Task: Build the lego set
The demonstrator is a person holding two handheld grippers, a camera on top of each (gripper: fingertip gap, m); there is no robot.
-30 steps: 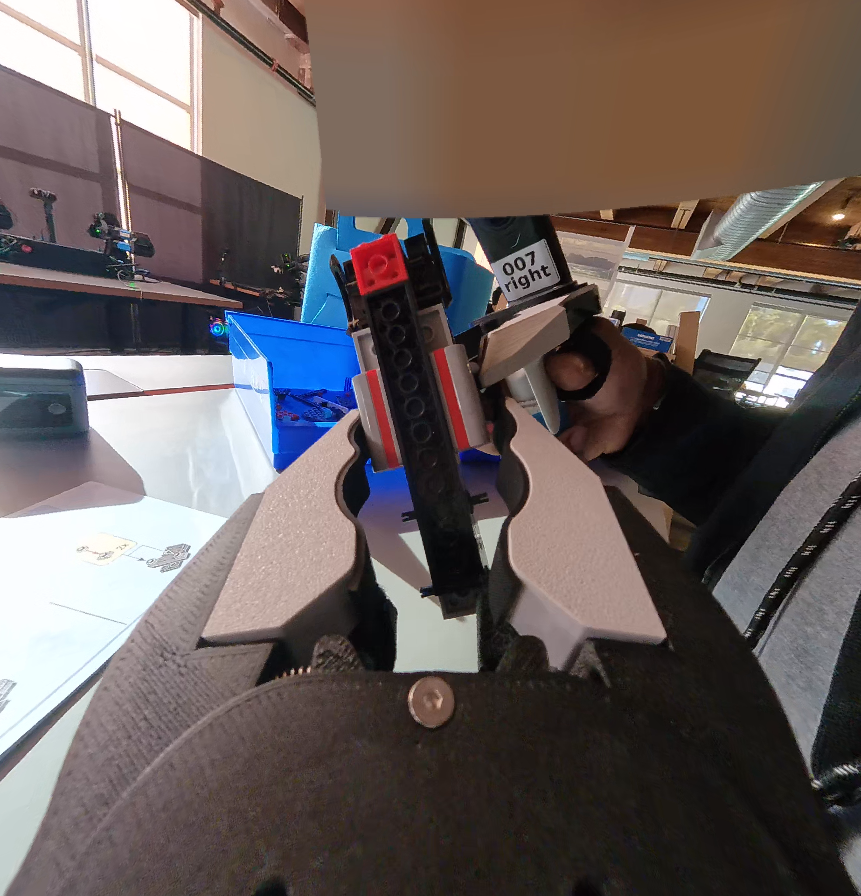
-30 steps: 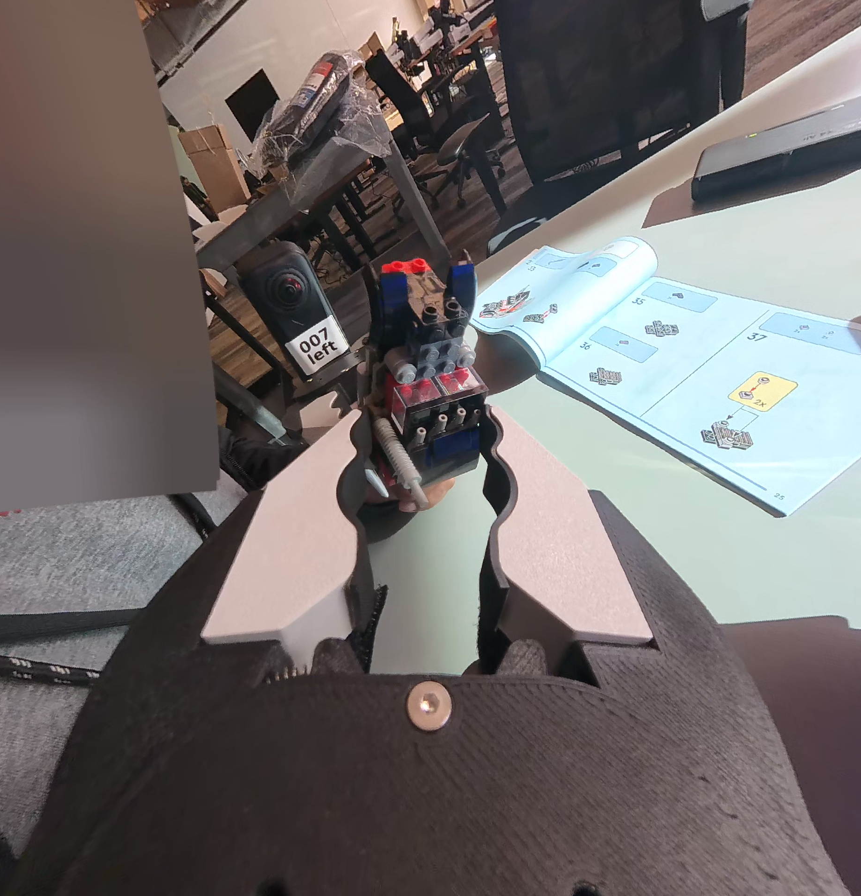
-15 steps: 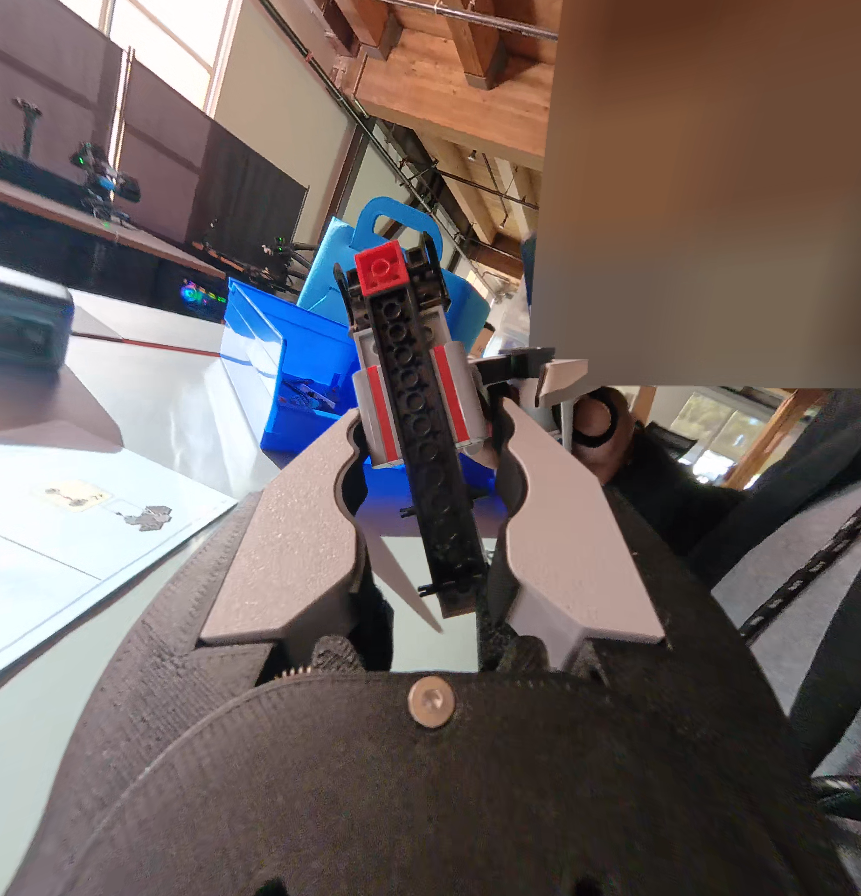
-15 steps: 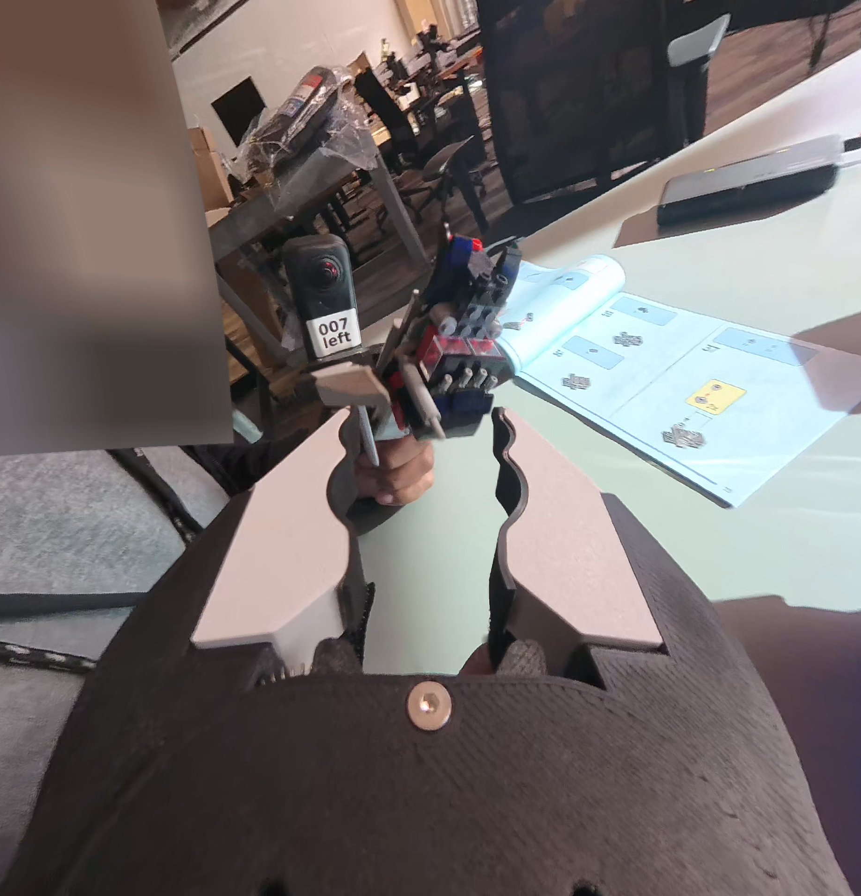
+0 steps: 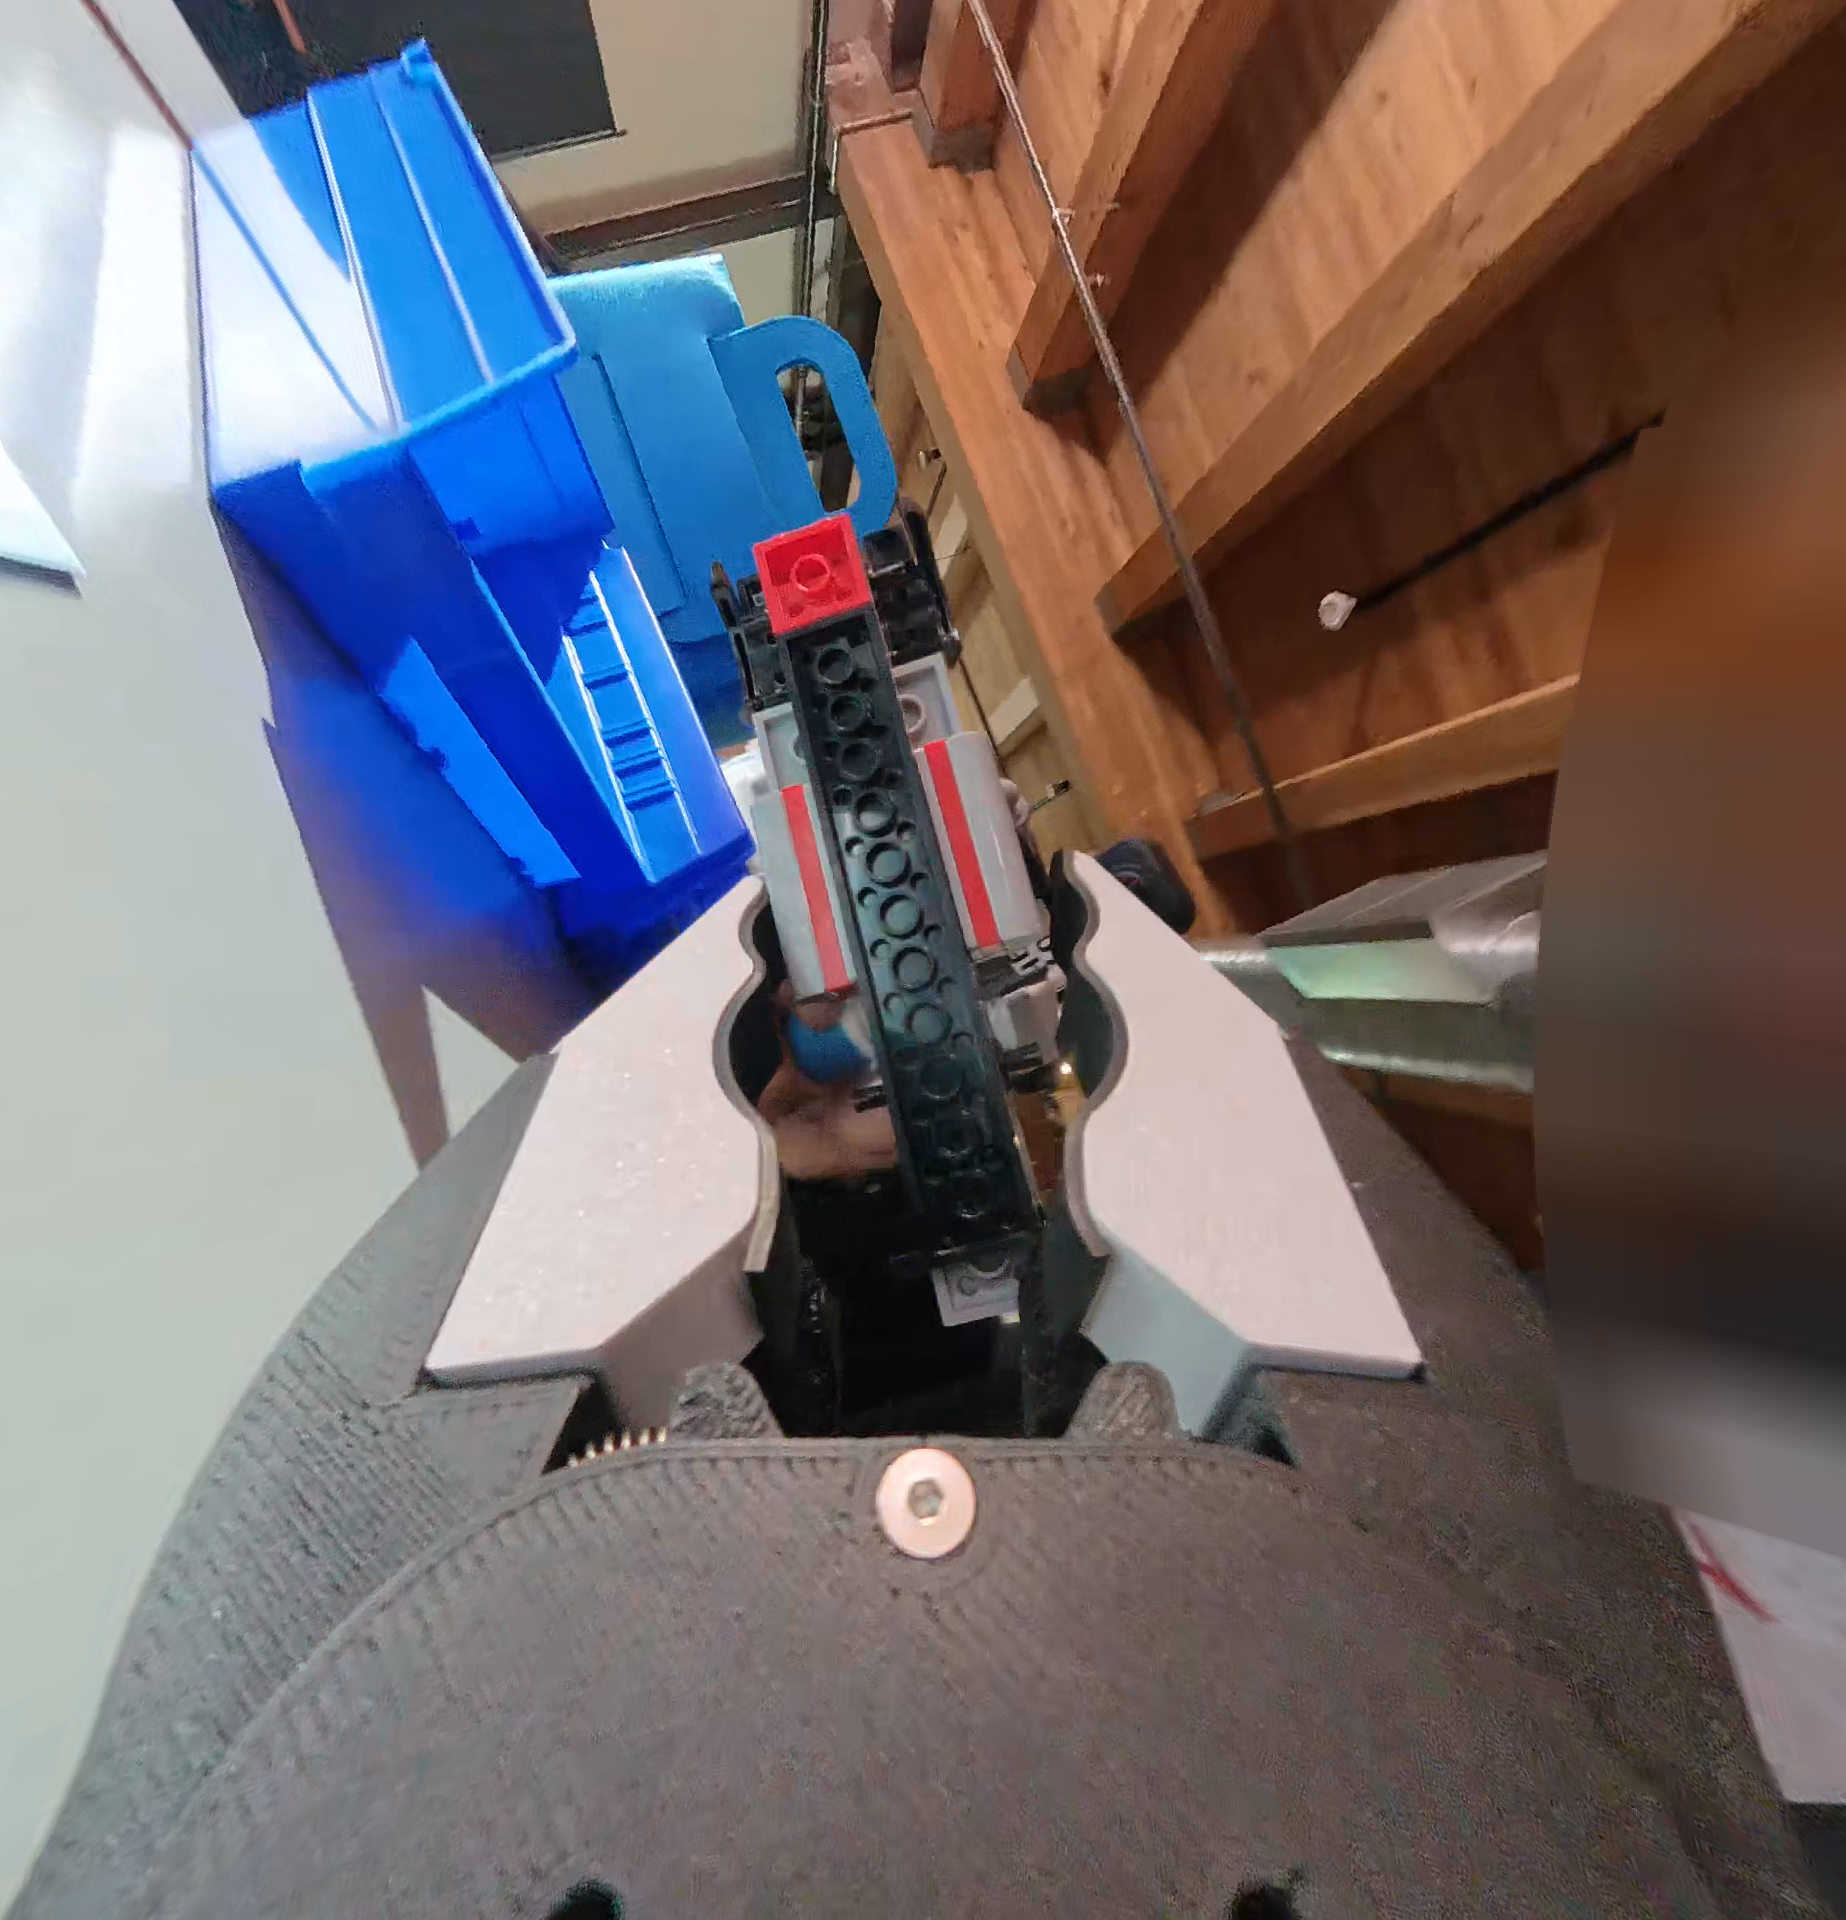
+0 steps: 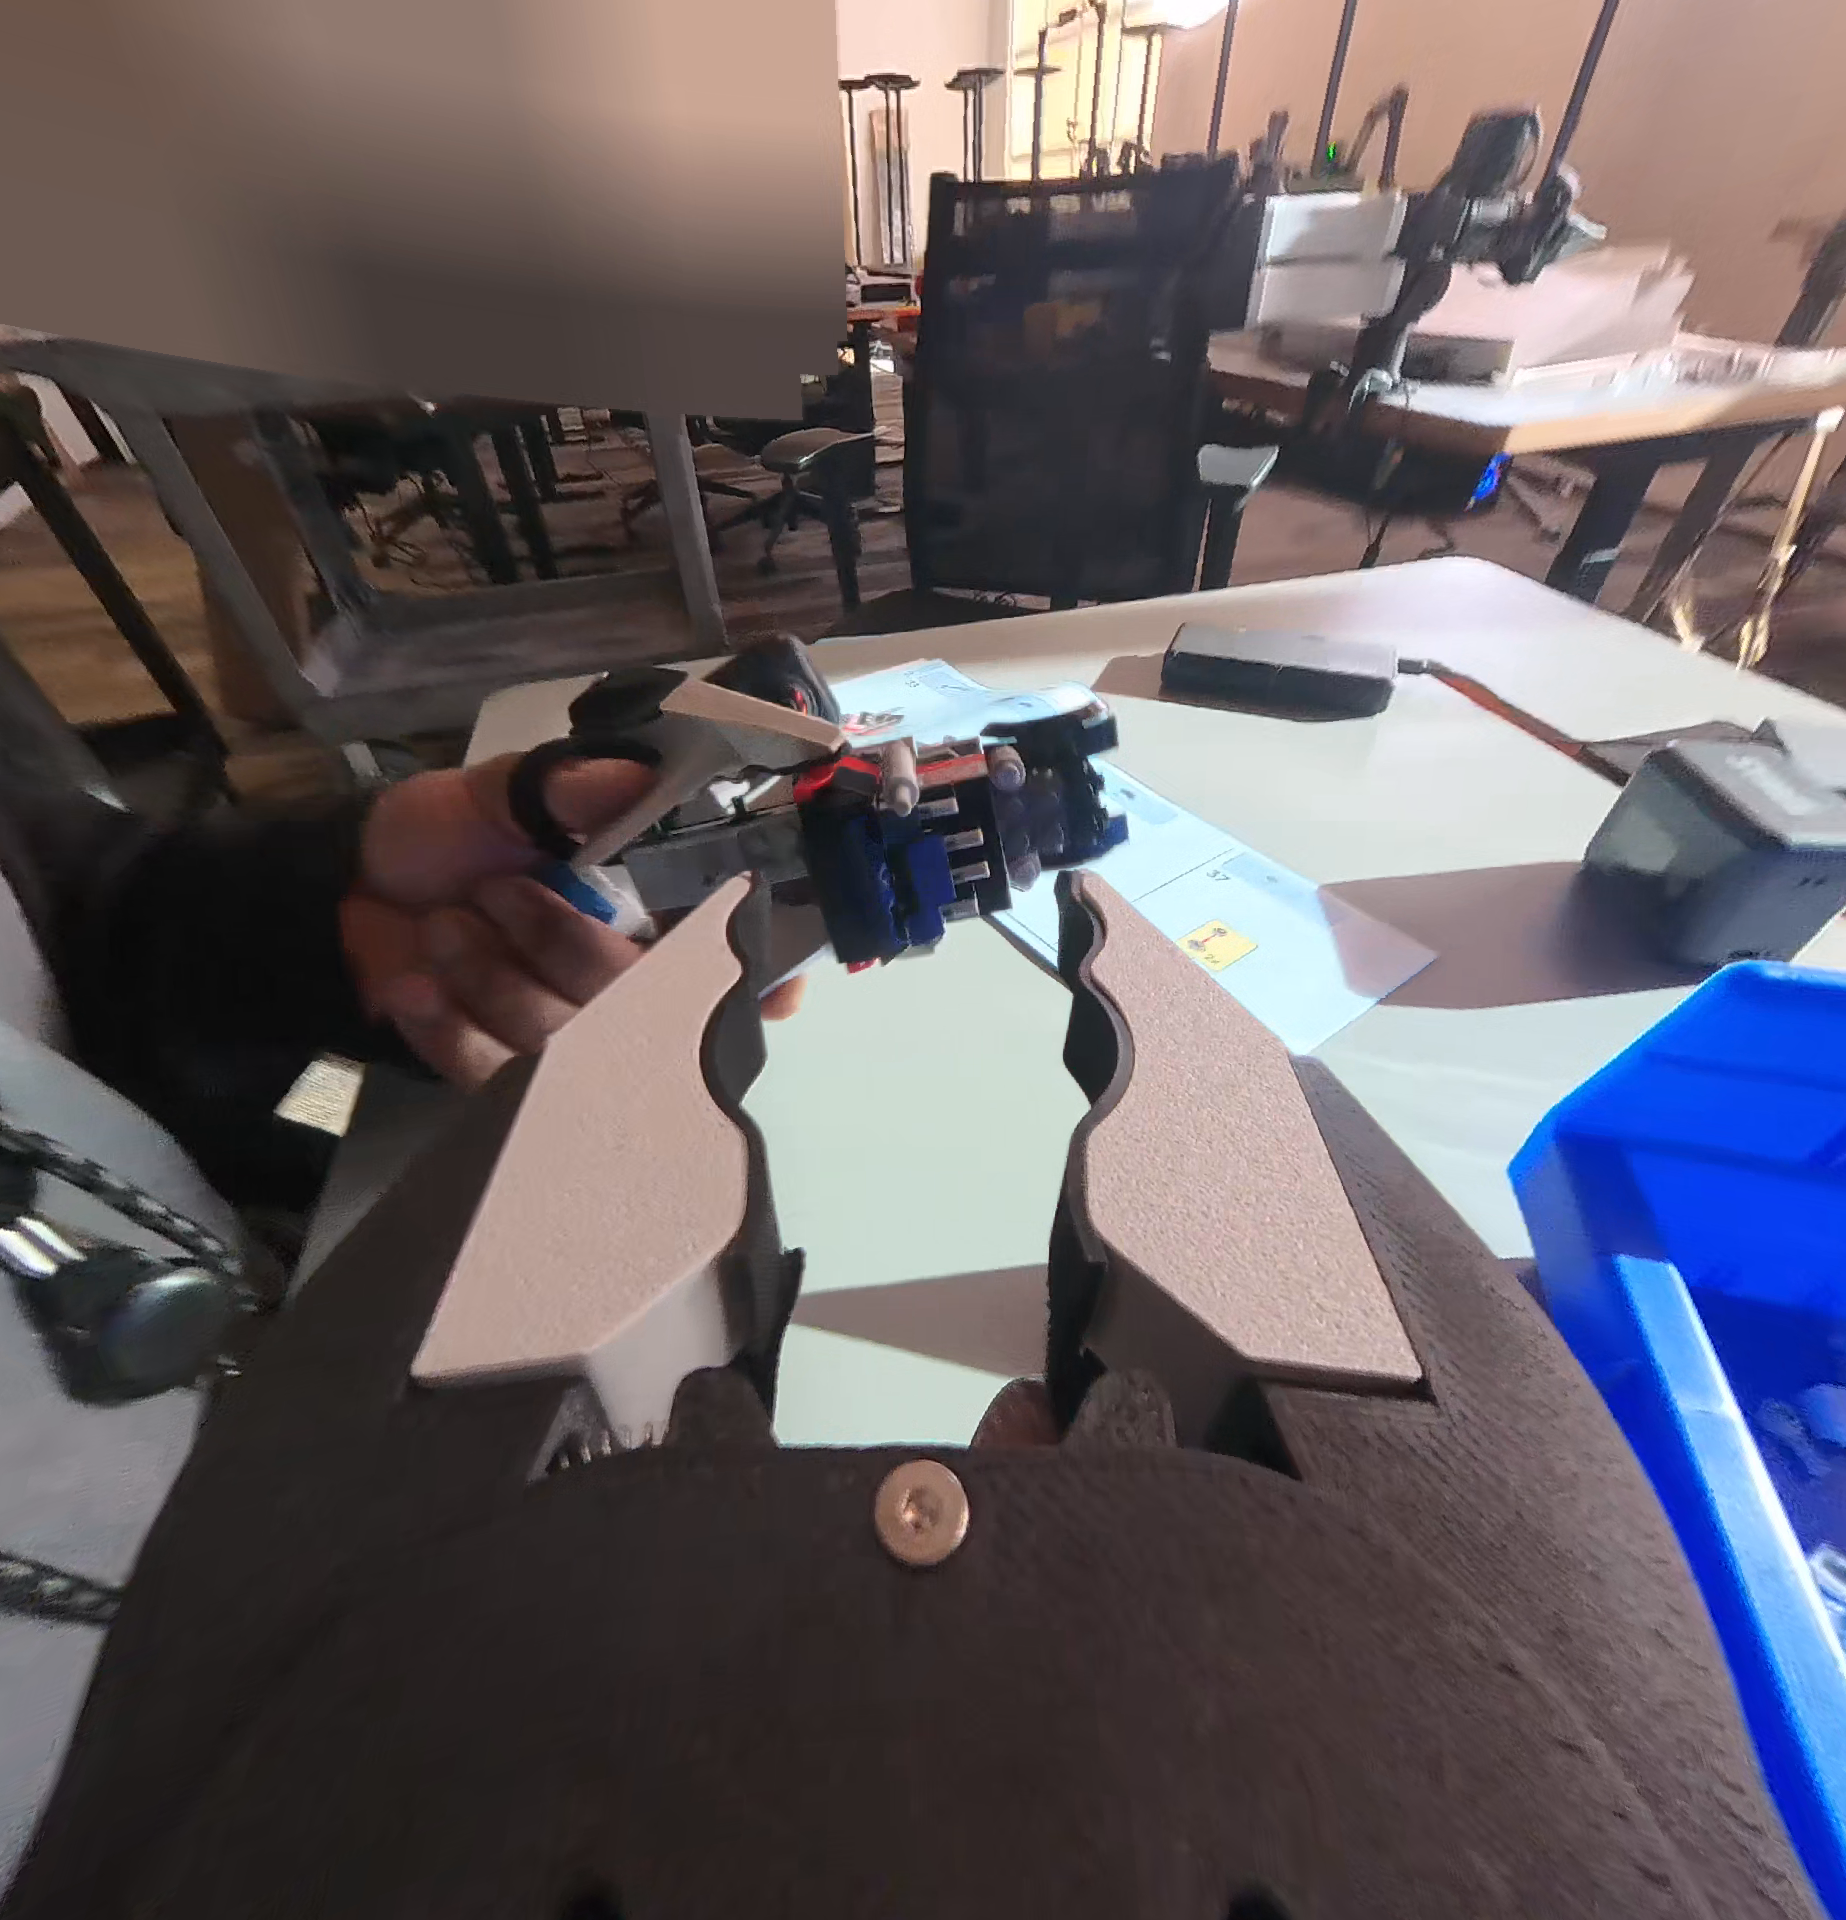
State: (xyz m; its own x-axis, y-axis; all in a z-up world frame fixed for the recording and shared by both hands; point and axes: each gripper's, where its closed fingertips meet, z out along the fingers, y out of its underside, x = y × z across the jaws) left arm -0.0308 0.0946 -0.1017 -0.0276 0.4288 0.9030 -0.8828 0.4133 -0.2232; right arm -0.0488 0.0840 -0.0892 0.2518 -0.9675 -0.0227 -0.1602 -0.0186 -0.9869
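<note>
The lego model (image 5: 877,883) is a long black plate with grey and red side pieces and a red brick at its far tip. My left gripper (image 5: 914,883) is shut on its sides and holds it in the air, tilted. In the right wrist view the model (image 6: 898,831) lies sideways, showing blue, black and red parts, held by the left gripper (image 6: 711,738) in a person's hand (image 6: 451,894). My right gripper (image 6: 908,883) is open and empty. Its tips sit just below and on either side of the model's blue end, apart from it.
A blue parts bin (image 6: 1729,1299) with loose bricks stands at the lower right, also beside the model in the left wrist view (image 5: 431,582). An open instruction booklet (image 6: 1241,935) lies on the pale table (image 6: 898,1122). A grey box (image 6: 1729,842) and a flat black device (image 6: 1277,665) sit farther back. Less than 4 cm separates the two grippers' tips.
The left gripper has rolled over with the model, which now lies sideways. The right gripper has drawn back from the model and swung right, bringing the blue bin into view.
</note>
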